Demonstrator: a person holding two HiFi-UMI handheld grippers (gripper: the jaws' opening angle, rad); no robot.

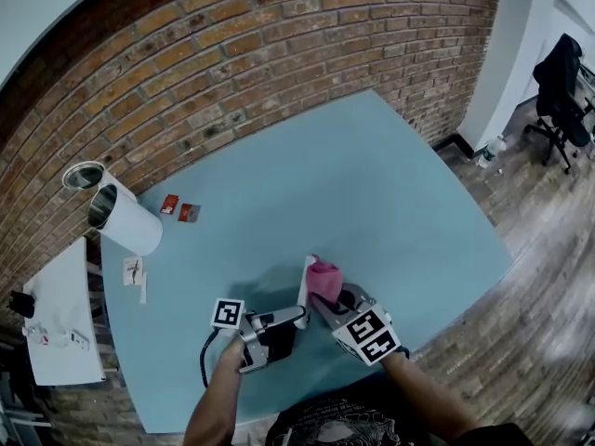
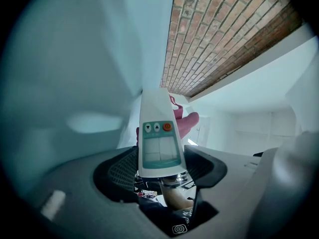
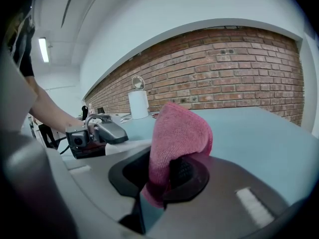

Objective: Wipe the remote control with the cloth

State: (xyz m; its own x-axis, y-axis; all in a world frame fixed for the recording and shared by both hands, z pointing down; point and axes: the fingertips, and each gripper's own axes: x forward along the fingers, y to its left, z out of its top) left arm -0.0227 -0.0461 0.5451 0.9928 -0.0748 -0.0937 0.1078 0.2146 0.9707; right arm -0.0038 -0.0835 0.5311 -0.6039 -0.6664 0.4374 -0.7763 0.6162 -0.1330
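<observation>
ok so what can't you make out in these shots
- remote control: lower end, left gripper view, hidden between the jaws
- cloth: bottom edge, right gripper view, buried in the jaws
- two small red items, head view: too small to identify
- whether cloth touches remote control: head view, too small to tell

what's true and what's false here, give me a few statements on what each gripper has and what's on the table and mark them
1. The left gripper holds the remote between its jaws. True.
2. The cloth in the right gripper is blue. False: it is pink.
3. The remote lies flat on the table. False: it is held up off the table in the left gripper.
4. A white cylinder stands on the table near the brick wall. True.
5. The remote has an orange button. True.
</observation>
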